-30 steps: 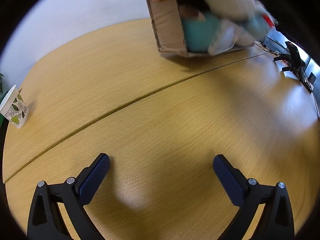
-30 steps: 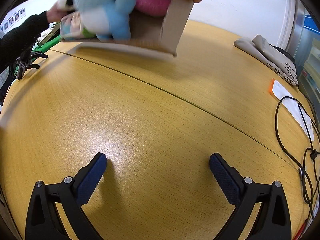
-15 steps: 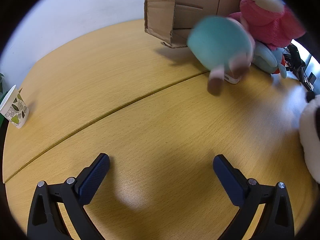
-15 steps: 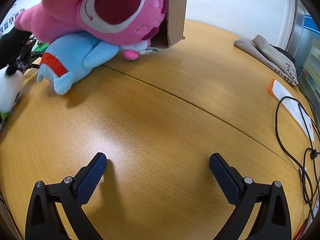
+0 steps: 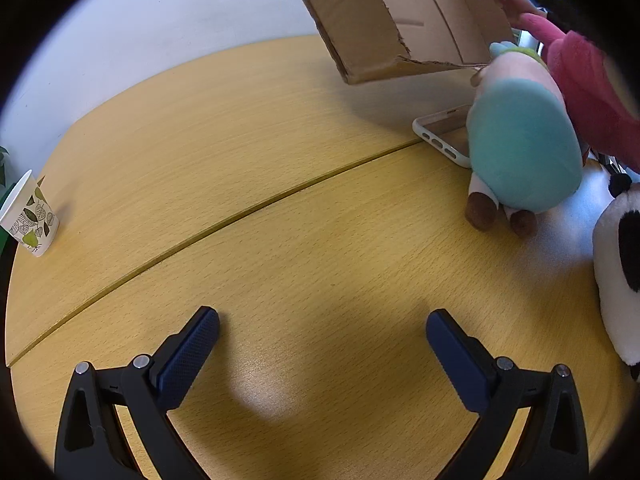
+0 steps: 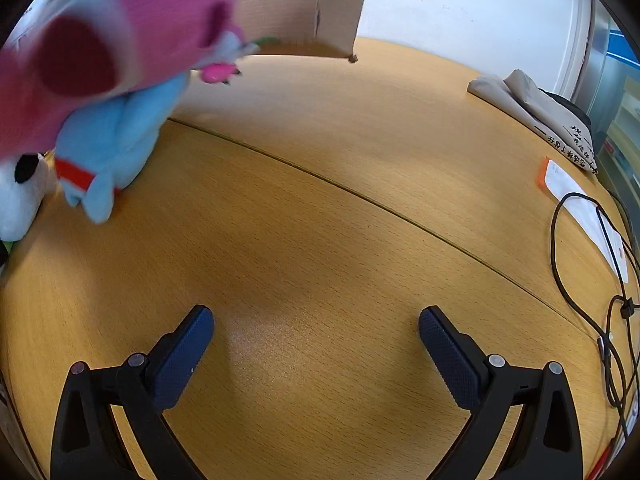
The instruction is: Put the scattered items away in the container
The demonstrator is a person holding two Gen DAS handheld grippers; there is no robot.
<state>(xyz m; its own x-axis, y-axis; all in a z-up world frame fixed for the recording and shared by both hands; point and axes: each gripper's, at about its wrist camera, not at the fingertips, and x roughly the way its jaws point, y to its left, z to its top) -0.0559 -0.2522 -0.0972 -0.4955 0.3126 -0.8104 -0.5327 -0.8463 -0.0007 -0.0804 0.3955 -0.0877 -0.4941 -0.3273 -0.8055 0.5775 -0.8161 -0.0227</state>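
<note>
Plush toys lie scattered at desk's far edge; nothing picked yet. Your left claw [image 5: 322,334] & right claw [image 6: 316,330] gape wide, empty, over bare desk [image 5: 280,248]. Next: reach teal plush [image 5: 524,144]; cardboard box [image 5: 400,20] held tilted above, far side.

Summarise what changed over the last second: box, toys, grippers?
The brown cardboard box, held by a person's hands, was tipped and lifted; it now hangs empty above the wooden table. The teal round plush, pink plush, light blue plush, panda plush and clear phone case spilled out. Left gripper and right gripper stayed open, unmoved; the leaf-print paper cup too.
</note>
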